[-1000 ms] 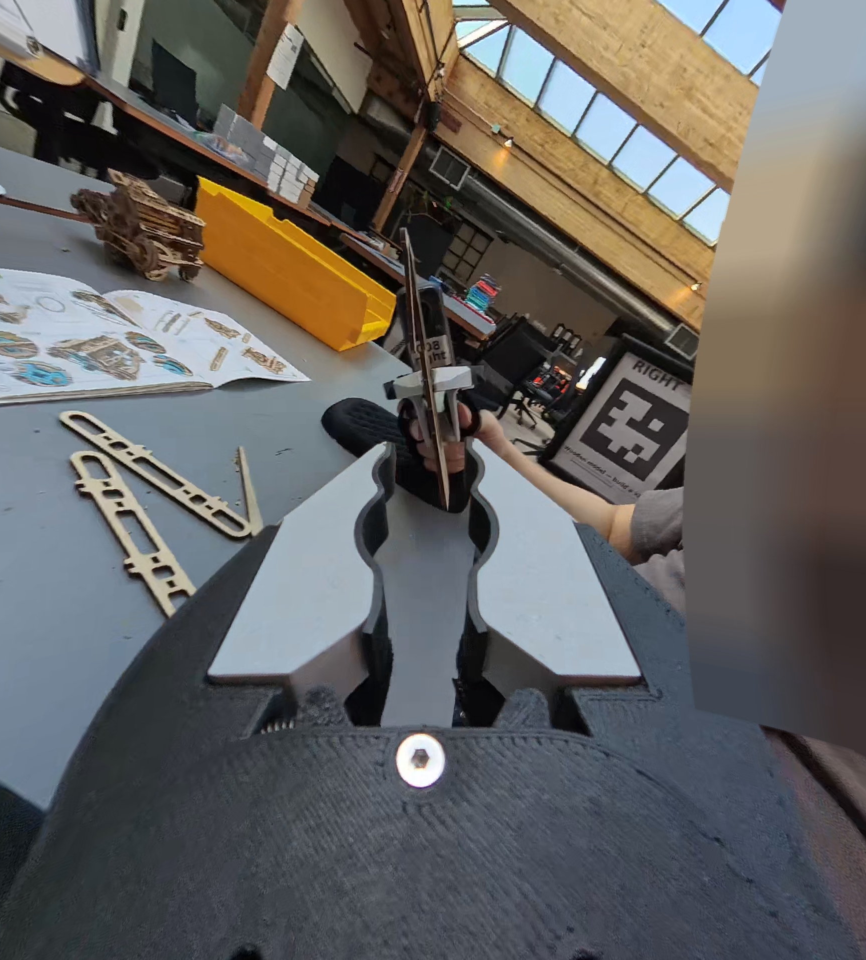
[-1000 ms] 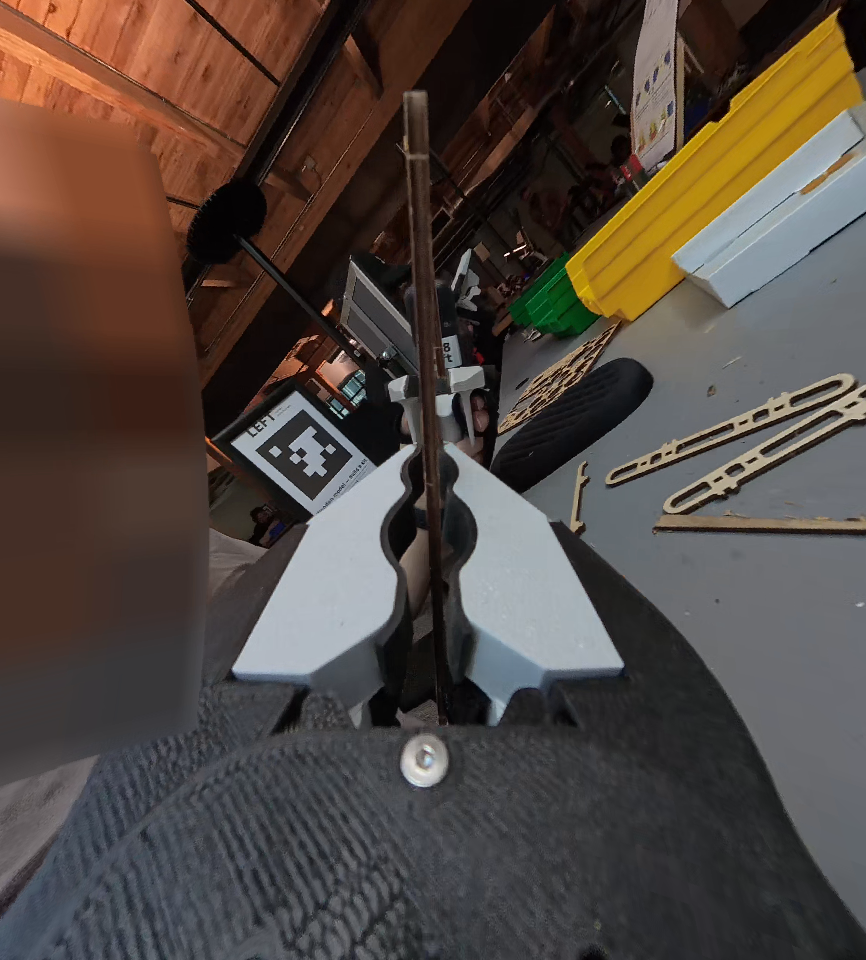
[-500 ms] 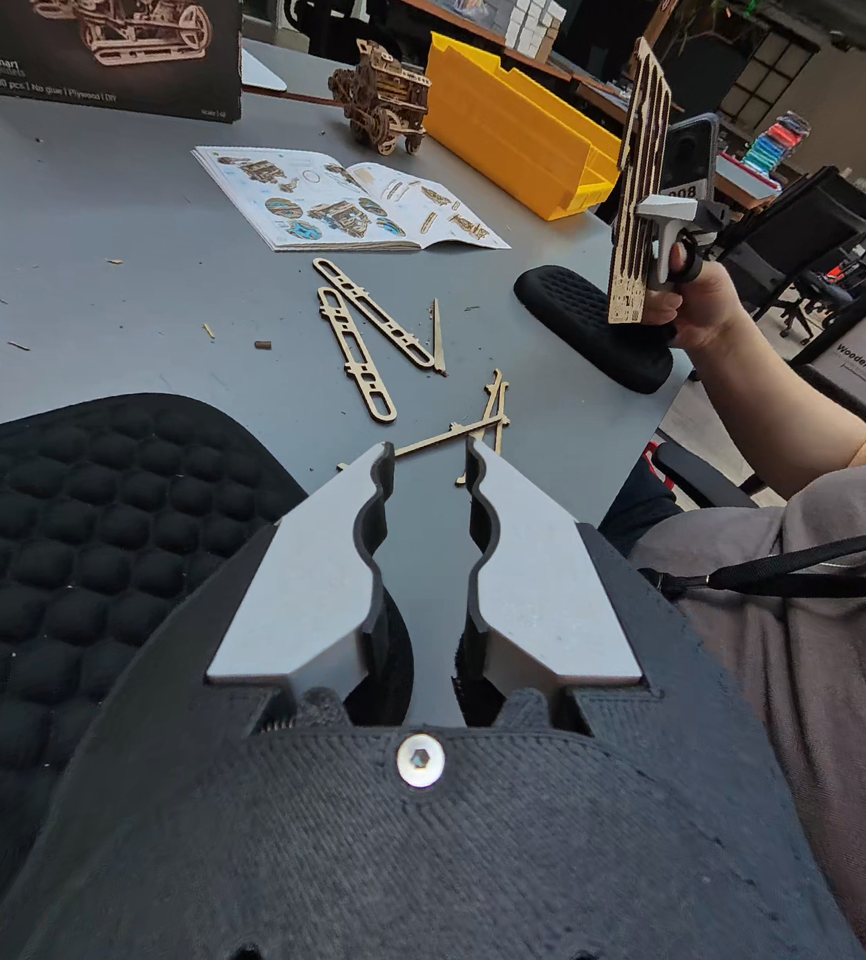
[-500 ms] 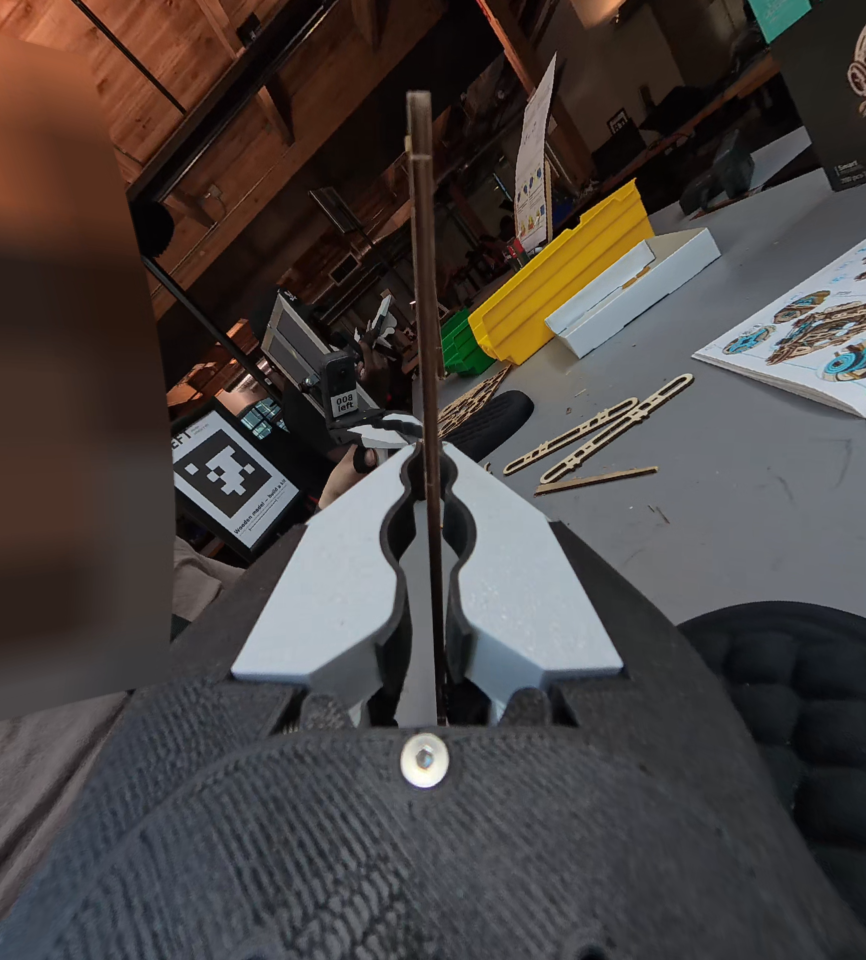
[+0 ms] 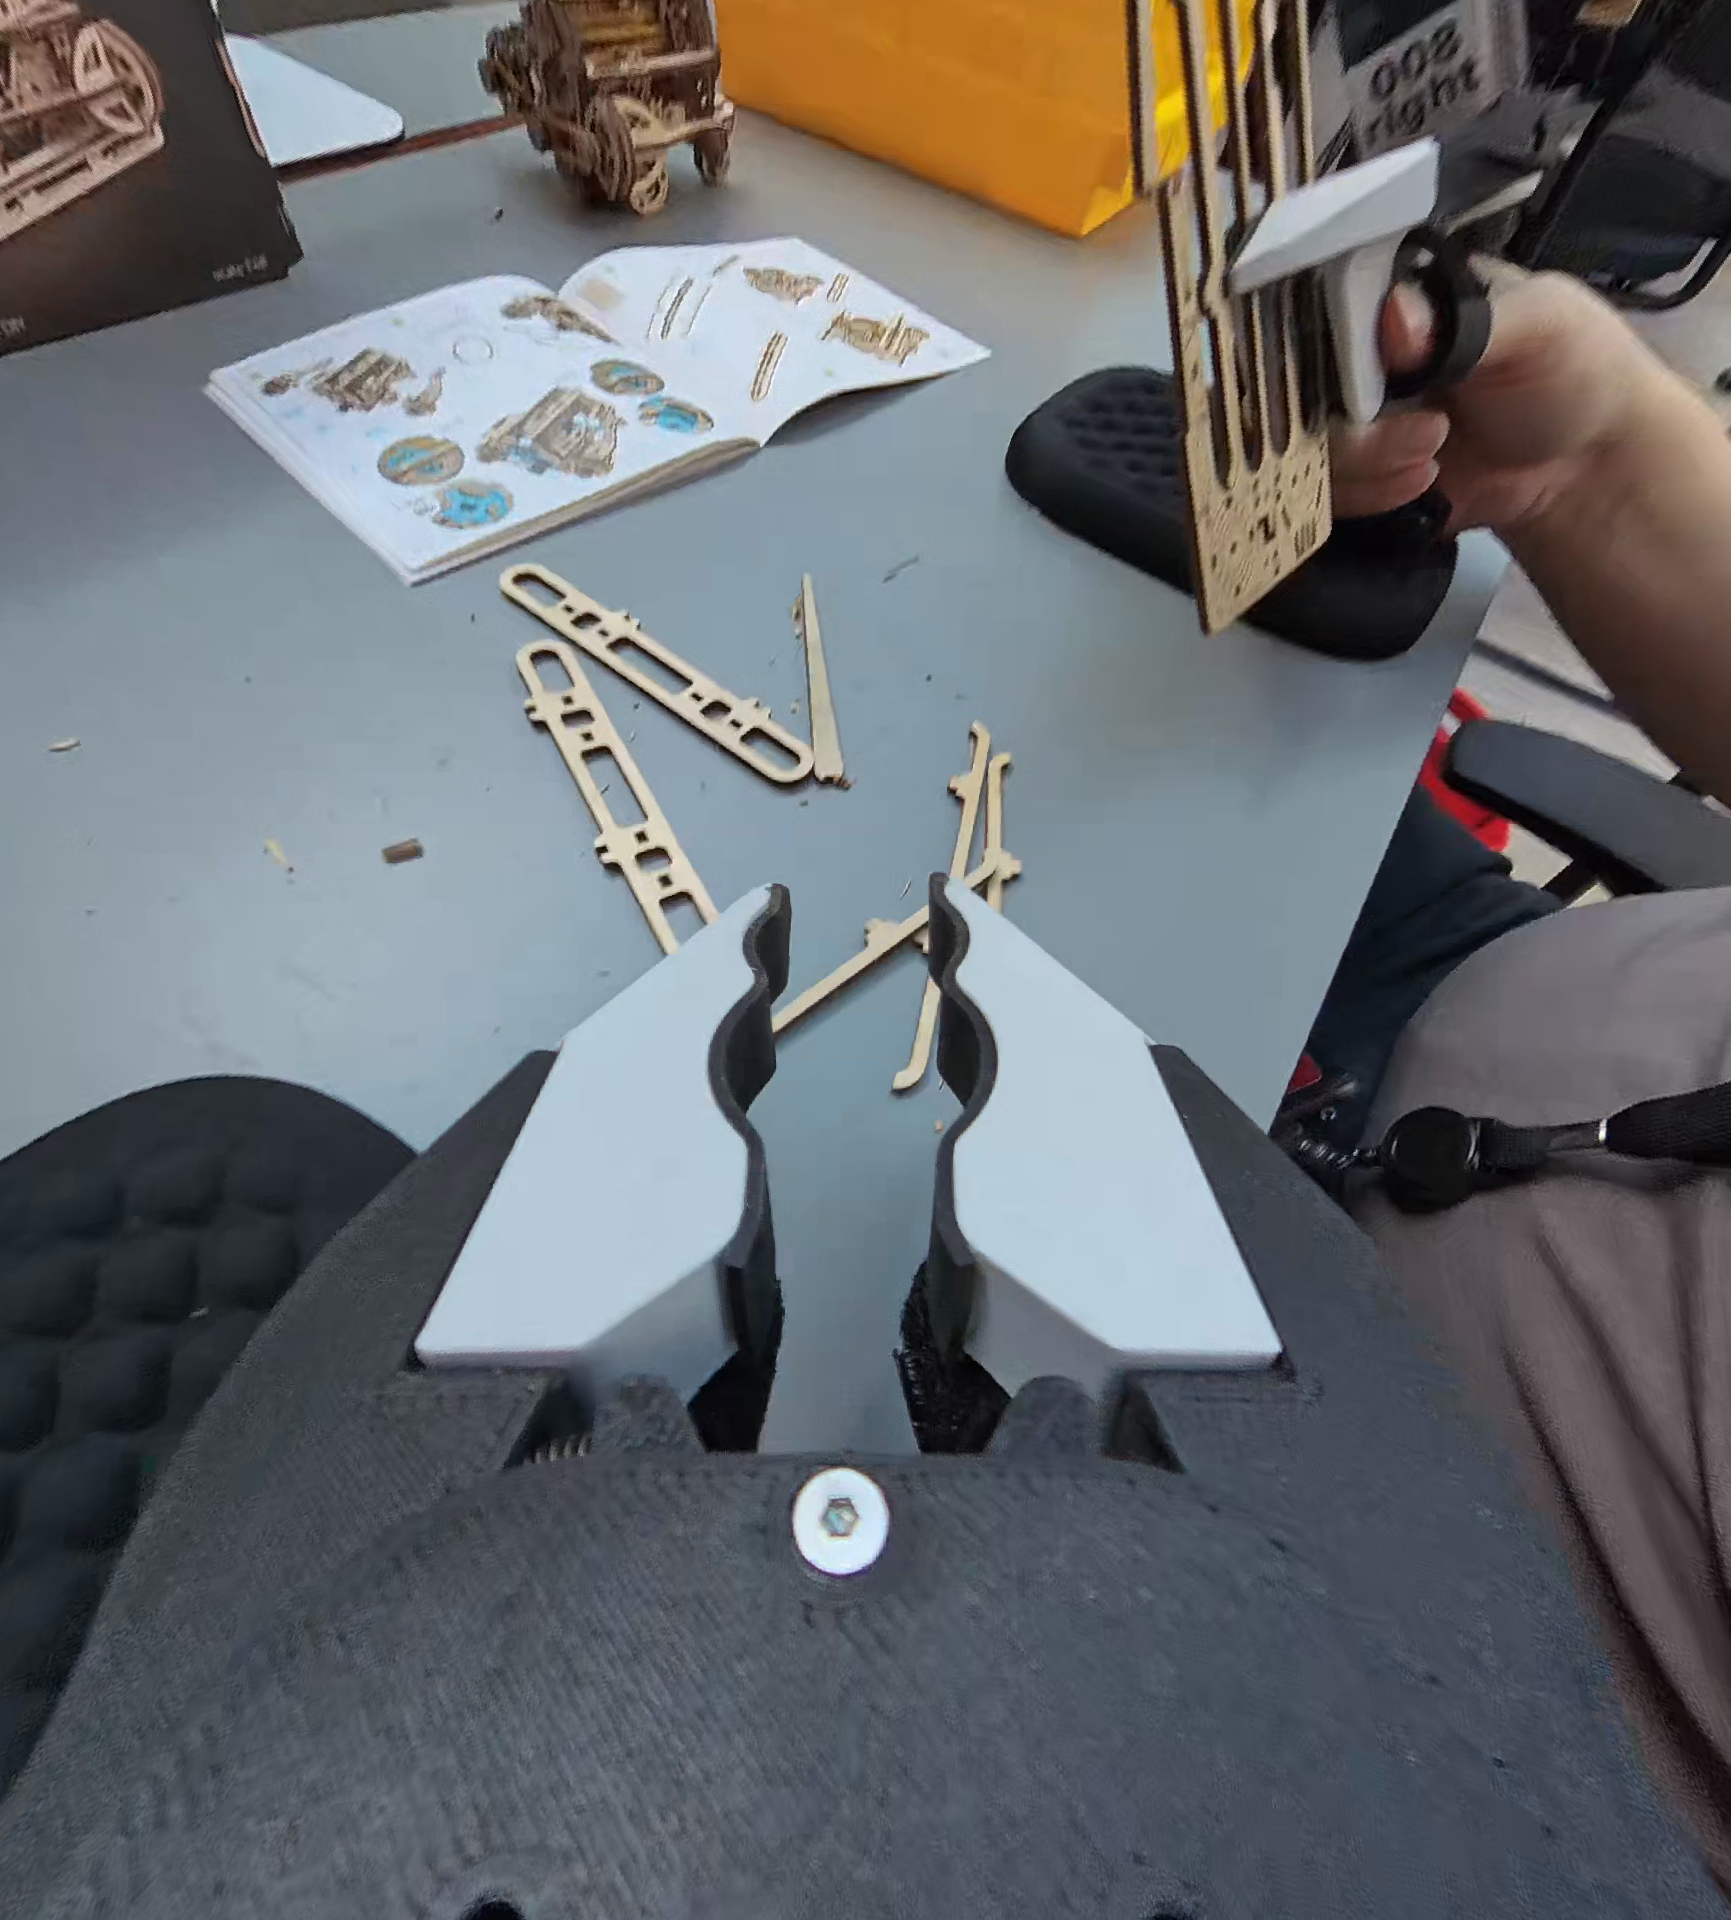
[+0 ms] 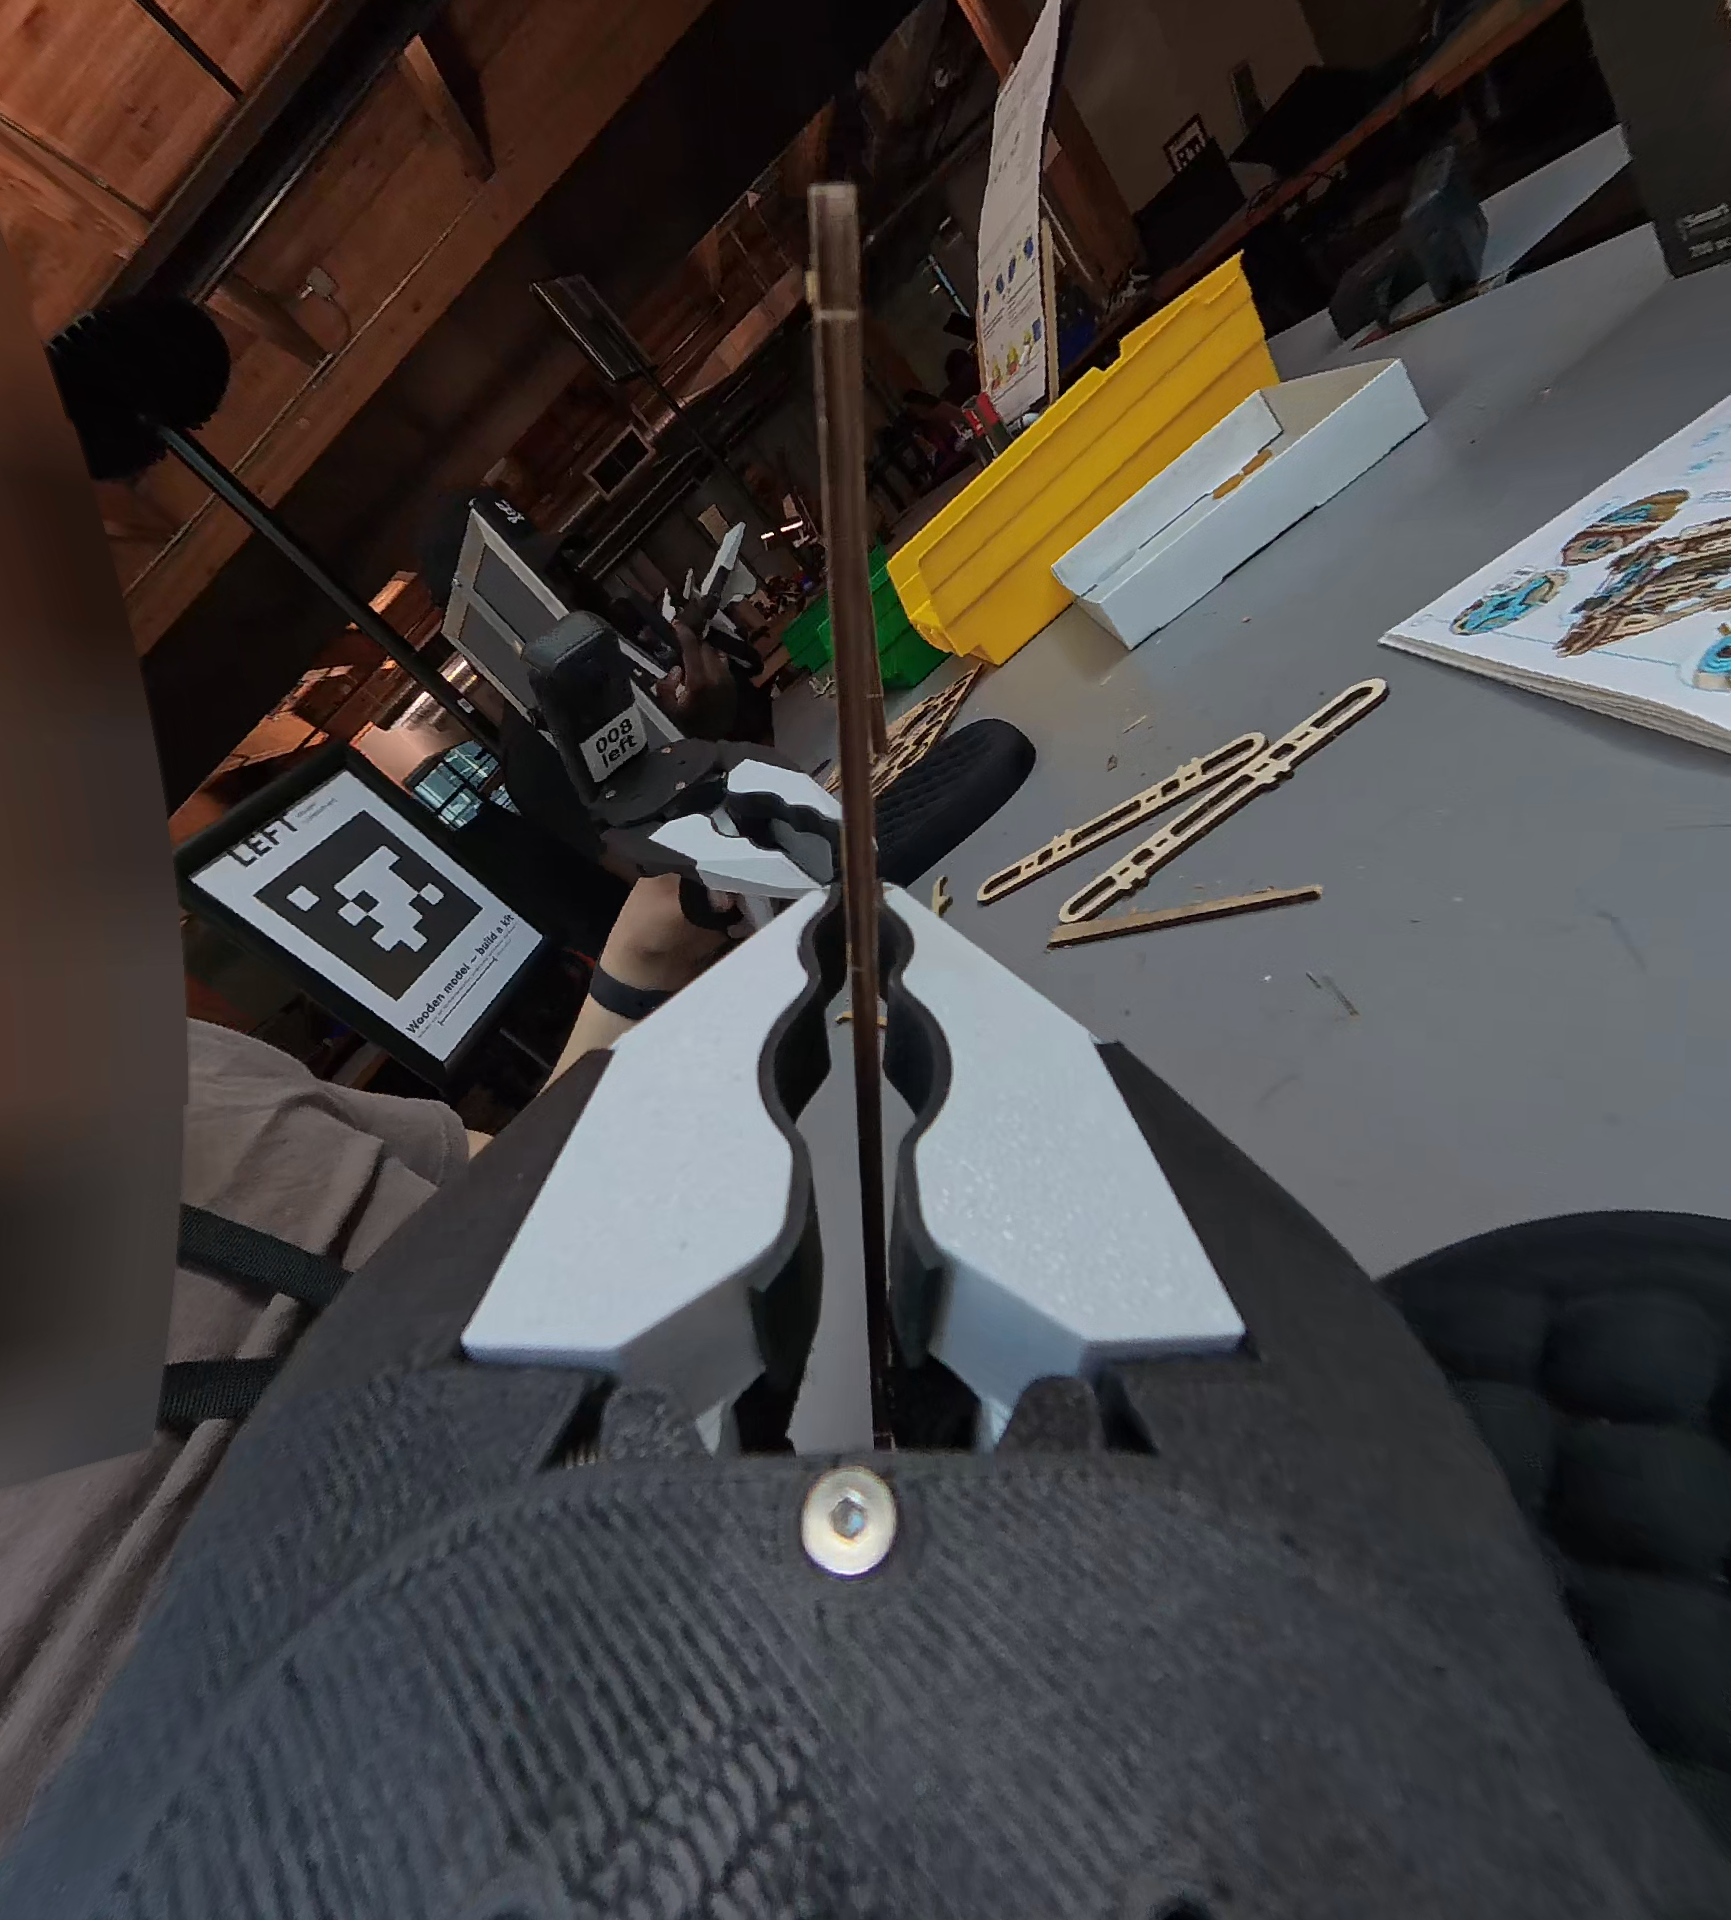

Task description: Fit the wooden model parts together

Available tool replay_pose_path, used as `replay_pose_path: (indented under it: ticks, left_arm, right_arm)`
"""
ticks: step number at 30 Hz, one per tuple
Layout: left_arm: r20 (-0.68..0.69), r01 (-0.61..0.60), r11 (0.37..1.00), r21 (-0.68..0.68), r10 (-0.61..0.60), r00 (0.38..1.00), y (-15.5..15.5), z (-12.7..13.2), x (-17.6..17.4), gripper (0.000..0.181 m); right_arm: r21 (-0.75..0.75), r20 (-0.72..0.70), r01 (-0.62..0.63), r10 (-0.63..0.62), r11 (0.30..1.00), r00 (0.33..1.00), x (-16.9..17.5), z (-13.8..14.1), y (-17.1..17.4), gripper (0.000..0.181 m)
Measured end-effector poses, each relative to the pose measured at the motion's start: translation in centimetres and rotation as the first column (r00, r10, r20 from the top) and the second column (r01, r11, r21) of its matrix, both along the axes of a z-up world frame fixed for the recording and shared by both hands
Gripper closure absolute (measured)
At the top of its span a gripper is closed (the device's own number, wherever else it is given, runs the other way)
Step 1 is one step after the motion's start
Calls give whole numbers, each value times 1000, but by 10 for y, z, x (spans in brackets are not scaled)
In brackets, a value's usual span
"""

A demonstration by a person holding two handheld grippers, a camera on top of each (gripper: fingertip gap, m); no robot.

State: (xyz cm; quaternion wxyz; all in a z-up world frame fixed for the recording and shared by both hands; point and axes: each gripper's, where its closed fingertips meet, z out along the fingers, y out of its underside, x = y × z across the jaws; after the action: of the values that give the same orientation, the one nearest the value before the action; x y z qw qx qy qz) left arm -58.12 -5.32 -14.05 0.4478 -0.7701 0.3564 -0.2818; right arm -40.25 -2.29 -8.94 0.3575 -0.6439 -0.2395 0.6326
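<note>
Grey table (image 5: pixel 165 644) in timber-beamed workshop, left tongs (image 5: pixel 856 914) parted, empty, right tongs (image 6: pixel 856 914) clamping wooden sheet (image 6: pixel 845 644)

The flat laser-cut plywood sheet (image 5: pixel 1245 343) runs off the top edge; the black printed box (image 5: pixel 61 156) at the counter's far left corner is cropped.

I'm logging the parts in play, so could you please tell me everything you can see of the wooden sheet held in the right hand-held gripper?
The wooden sheet is a thin, pale plywood panel, laser-cut with long slots and small part outlines near its lower end. It stands upright above the grey table, apart from it, clamped by the right hand-held gripper. The right wrist view shows it edge-on, as a dark narrow strip between the fingers. Its top runs out of the left view.
</note>
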Motion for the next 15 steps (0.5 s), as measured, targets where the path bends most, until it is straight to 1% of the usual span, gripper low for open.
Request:
replay_pose_path:
  ticks: [2,4,6,8,10,11,15]
  left_arm:
    - [119,29,1000,-11,-27,993,0,18,19,157]
    - [256,105,993,-60,-86,963,-3,30,41,155]
    - [394,178,978,-110,-122,911,-4,42,60,152]
    - [507,247,960,-133,-149,849,-3,51,75,153]
    - [572,295,944,-149,-161,804,0,56,86,154]
    - [591,310,938,-152,-166,790,3,57,91,157]
    - [644,366,920,-144,-193,740,9,65,105,158]
  right_arm:
    - [-20,-11,-56,56,998,998,-17,1,-8,181]
    - [-21,-13,-101,101,995,995,-34,0,-15,181]
    - [-13,7,-123,123,992,992,-45,-2,-18,181]
    - [1,2,-144,144,990,990,-52,1,-22,181]
    - [-6,-9,-167,167,986,986,-56,2,-26,181]
    - [-7,-11,-174,174,985,985,-58,2,-28,181]
    - [-1,-1,-184,184,983,983,-59,0,-30,181]
